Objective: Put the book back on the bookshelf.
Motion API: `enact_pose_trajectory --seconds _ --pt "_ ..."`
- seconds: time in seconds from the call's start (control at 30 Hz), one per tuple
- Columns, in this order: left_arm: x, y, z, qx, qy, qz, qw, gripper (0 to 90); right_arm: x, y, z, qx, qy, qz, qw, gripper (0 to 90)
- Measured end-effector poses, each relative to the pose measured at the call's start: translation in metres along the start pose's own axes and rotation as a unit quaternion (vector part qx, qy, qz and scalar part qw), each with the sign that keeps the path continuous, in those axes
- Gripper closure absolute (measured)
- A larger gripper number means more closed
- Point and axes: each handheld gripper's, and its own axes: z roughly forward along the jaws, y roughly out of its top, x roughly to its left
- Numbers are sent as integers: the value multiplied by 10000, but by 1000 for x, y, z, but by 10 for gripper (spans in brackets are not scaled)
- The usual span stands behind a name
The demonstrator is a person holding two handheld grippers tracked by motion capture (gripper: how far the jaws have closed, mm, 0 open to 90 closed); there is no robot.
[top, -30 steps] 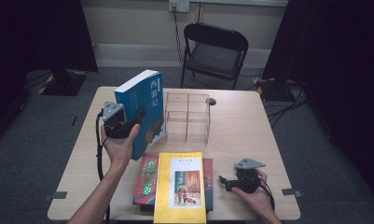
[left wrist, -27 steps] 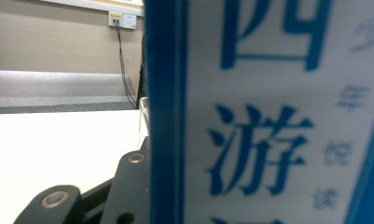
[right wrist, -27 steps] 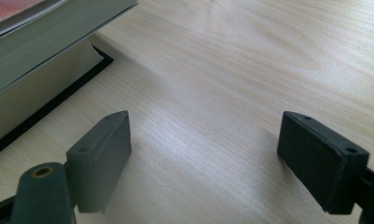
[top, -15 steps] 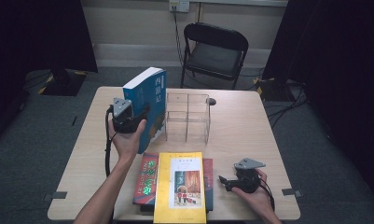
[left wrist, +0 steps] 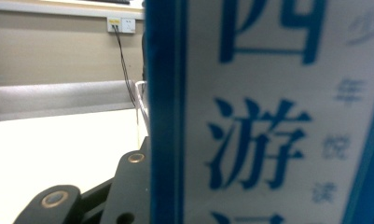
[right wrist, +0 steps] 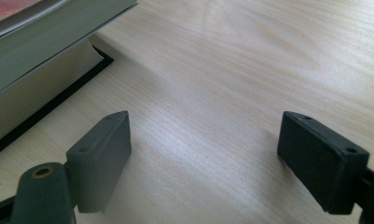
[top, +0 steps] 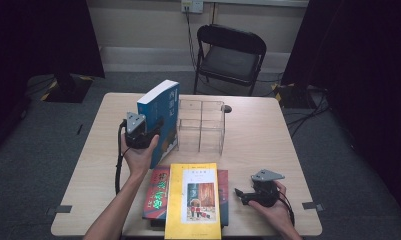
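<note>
Left gripper [top: 155, 131]: clamped on the blue book [top: 160, 120], which stands upright, slightly tilted, just left of the clear rack [top: 202, 125] at the middle of the table.
Right gripper [top: 244, 195]: jaws wide apart with nothing between them, resting low on the near right of the table, close to the stack of books [top: 193, 200].
Risk: the book is tall and held by one edge, so I'd expect it to swing or slip if the grip loosens; its lower corner could catch the rack's wall and shove the light rack away.
Surface: pale wooden table [top: 268, 135], smooth, little to stop the rack sliding.
Room: grey carpet, a black folding chair [top: 230, 55] beyond the far edge, dark curtains either side, cables on the floor.
</note>
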Motion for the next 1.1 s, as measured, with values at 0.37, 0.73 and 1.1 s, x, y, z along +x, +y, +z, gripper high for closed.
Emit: enact_pose_trajectory --seconds 0.37,0.73,1.1 --pt "4 -1 1 13 -70 121 9999 620 0 0 0 -1 -4 -2 10000 174" --pt "7 -16 -23 64 -188 215 9996 605 1 0 0 0 -13 4 10000 174" --pt "6 -7 -47 213 -317 77 9992 575 1 0 0 1 -16 17 10000 174"
